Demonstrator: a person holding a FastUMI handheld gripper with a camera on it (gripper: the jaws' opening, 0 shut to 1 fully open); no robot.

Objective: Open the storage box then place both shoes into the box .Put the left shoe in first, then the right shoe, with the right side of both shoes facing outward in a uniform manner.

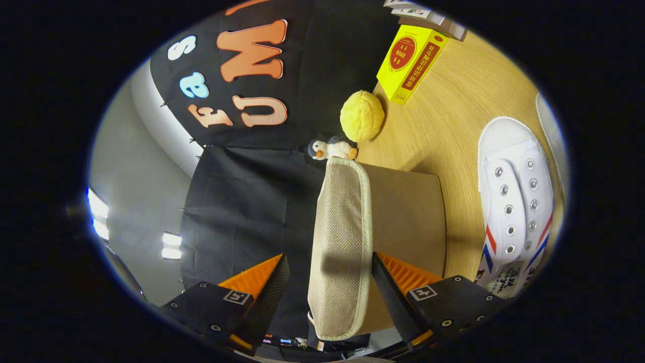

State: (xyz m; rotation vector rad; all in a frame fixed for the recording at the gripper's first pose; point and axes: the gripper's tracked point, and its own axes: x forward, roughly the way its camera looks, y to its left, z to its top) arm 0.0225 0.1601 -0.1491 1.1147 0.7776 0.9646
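The view is rolled on its side, so the wooden table (pixel 453 111) stands to the right. The beige fabric storage box (pixel 408 212) sits just ahead of the fingers. Its woven lid (pixel 340 237) with pale piping is lifted on edge and runs between them. My gripper (pixel 328 258) is open around the lid. One finger lies against the lid's box side, and a gap shows at the other finger. A white canvas shoe (pixel 514 201) with red and blue stripes lies beside the box. The rim of a second white shoe (pixel 552 131) shows past it.
Beyond the box a small penguin toy (pixel 332 148) and a yellow knobbly ball (pixel 362 115) sit near the black cloth wall. A yellow carton (pixel 410 60) and a low stack of flat boxes (pixel 428 17) lie further along the table.
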